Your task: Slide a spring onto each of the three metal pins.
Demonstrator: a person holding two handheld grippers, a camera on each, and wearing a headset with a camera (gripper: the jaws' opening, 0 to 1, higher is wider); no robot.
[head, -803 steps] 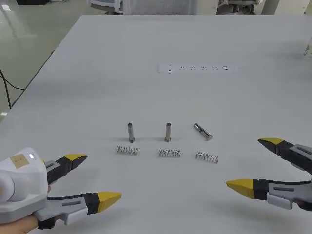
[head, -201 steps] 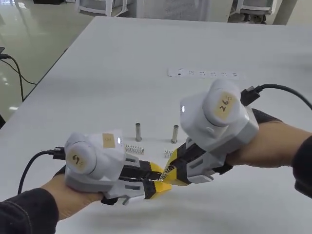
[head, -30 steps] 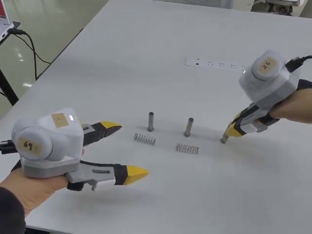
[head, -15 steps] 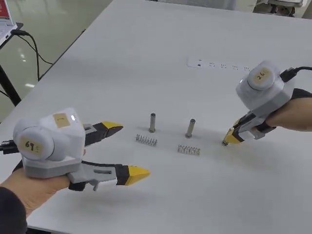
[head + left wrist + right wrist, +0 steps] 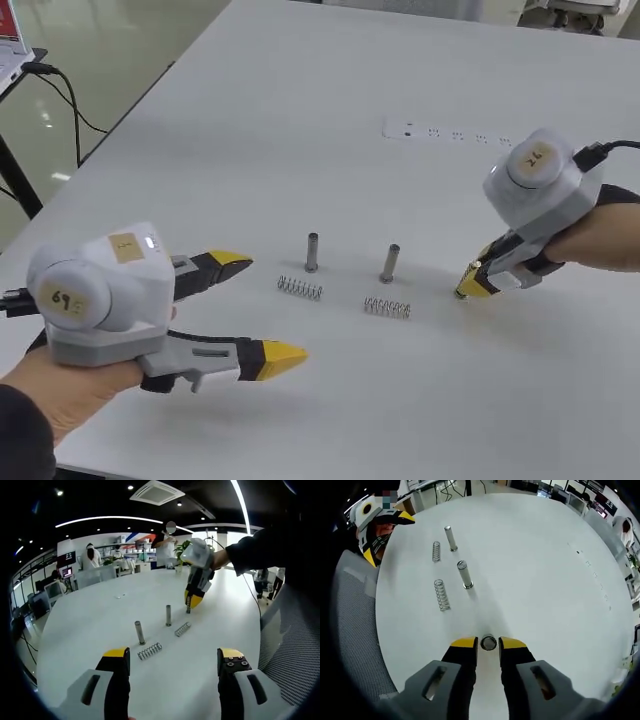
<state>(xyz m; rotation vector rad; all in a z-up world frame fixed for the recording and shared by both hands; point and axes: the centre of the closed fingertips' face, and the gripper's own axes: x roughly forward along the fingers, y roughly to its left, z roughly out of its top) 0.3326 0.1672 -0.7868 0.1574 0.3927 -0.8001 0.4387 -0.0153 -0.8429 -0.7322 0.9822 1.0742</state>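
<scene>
- The right pin (image 5: 488, 643) is standing upright on the white table (image 5: 400, 90), directly between the yellow tips of the right gripper (image 5: 472, 284).
- The right gripper's jaws are sitting narrow and close on either side of the pin's top in the right gripper view; I cannot tell whether they are pressing on it or just flanking it.
- In the head view, the middle pin (image 5: 390, 263) and the left pin (image 5: 312, 252) are standing upright in a row with the right pin, each well apart from the next.
- A middle spring (image 5: 387, 308) is lying flat just in front of the middle pin, and a left spring (image 5: 300, 289) is lying just in front of the left pin, neither touching its pin.
- The left gripper (image 5: 258, 308) is hovering near the table's front edge with its jaws spread wide and nothing between them, pointing toward the left spring.
- A power strip (image 5: 445, 133) is lying farther back on the table.
</scene>
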